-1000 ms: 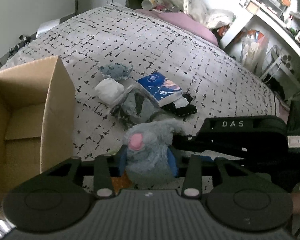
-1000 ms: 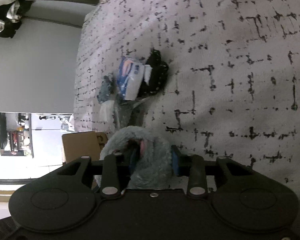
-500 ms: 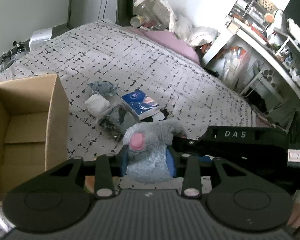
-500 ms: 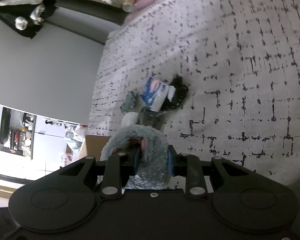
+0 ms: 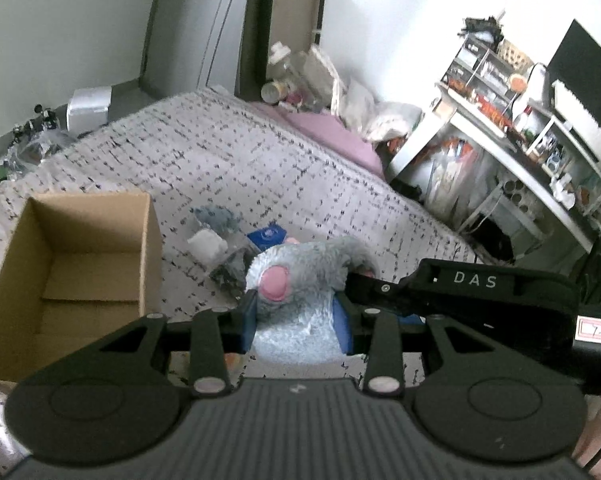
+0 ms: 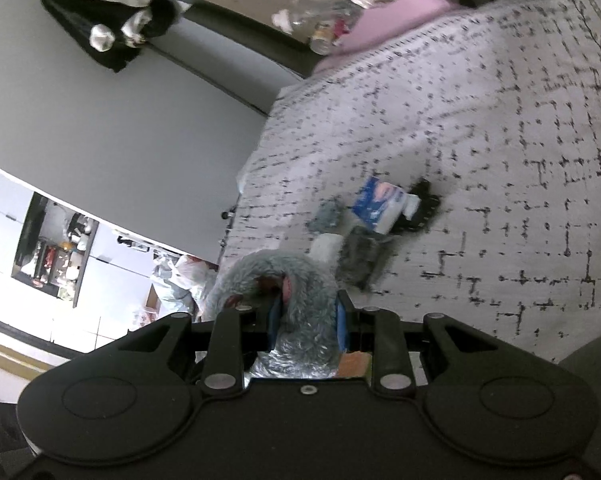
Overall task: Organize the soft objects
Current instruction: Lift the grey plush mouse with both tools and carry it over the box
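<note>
Both the left gripper (image 5: 296, 316) and right gripper (image 6: 306, 322) pinch the grey plush toy (image 5: 300, 280) above the bed (image 5: 220, 172). "DAS" (image 5: 475, 280) marks the right gripper's body. Further off, a cardboard box (image 5: 148, 248) and blue tissue pack (image 6: 376, 202).

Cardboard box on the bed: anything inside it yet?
The cardboard box looks empty: bare inner walls and folded bottom flaps show. Its nearest bottom edge is hidden behind the left gripper, which is shut on the grey plush toy together with the right gripper.
</note>
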Demonstrator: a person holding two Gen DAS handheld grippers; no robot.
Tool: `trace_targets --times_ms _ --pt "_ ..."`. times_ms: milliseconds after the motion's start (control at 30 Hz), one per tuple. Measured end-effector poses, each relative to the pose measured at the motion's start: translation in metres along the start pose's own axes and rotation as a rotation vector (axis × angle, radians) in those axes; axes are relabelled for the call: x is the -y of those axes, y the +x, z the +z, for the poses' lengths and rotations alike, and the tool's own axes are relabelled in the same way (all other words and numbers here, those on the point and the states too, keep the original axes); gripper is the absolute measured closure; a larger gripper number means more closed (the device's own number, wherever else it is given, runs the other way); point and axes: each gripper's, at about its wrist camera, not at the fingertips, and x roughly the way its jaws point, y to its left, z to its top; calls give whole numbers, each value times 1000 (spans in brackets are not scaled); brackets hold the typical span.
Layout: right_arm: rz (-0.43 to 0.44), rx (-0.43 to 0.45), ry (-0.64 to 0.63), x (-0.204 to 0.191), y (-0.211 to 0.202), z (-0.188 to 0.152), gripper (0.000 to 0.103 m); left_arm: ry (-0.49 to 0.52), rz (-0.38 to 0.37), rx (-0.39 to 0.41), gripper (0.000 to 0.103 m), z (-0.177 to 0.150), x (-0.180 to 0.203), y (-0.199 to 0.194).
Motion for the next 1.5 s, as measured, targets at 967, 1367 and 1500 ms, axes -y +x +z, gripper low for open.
trace_targets --times_ms 967,1367,1500 --pt "8 70 -191 -101 -22 -60 76 -99 -67 152 65 -9 -62 -96" --pt "-8 13 -240 -130 18 -81 76 -179 -53 156 65 -14 -114 -100" --pt "-24 -12 -242 -133 35 -85 76 -207 -51 140 65 -15 -133 -93"
